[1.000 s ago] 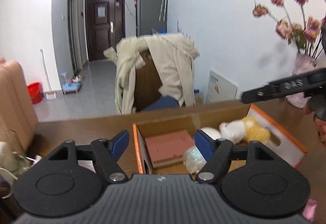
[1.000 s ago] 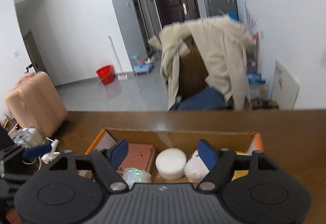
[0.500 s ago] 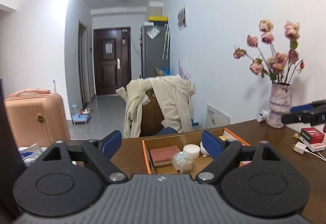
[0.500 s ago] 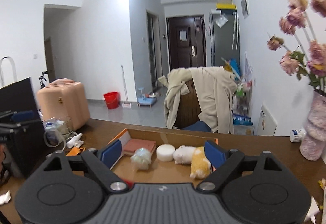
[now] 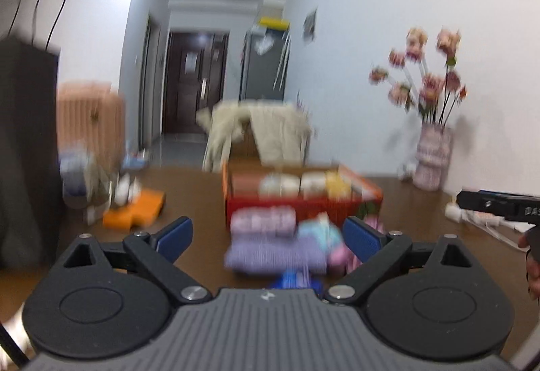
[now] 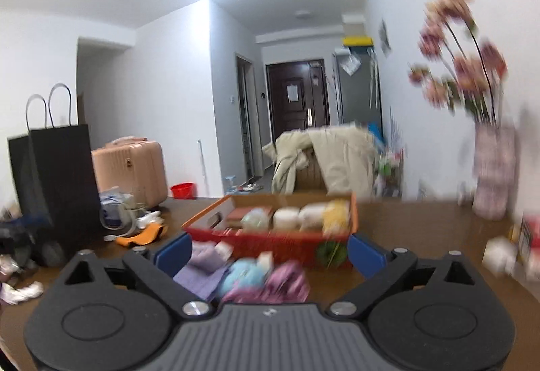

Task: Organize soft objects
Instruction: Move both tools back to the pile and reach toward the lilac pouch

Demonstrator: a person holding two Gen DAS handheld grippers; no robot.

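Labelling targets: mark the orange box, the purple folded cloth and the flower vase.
orange box (image 6: 270, 244): right wrist view, red front wall.
purple folded cloth (image 5: 270, 256): left wrist view, top face.
flower vase (image 6: 494, 175): right wrist view, mid body.

Both grippers wide apart, nothing between the pads

The left gripper points forward and slightly downward toward the orange box, its blue pads spread far apart and opening further, gripping nothing. The right gripper aims the same way at that box, nearly level, its jaws also opening and bare. In the left wrist view the right gripper's black finger reaches in from the right edge, well to the right of the box, with part of the person's hand below it.
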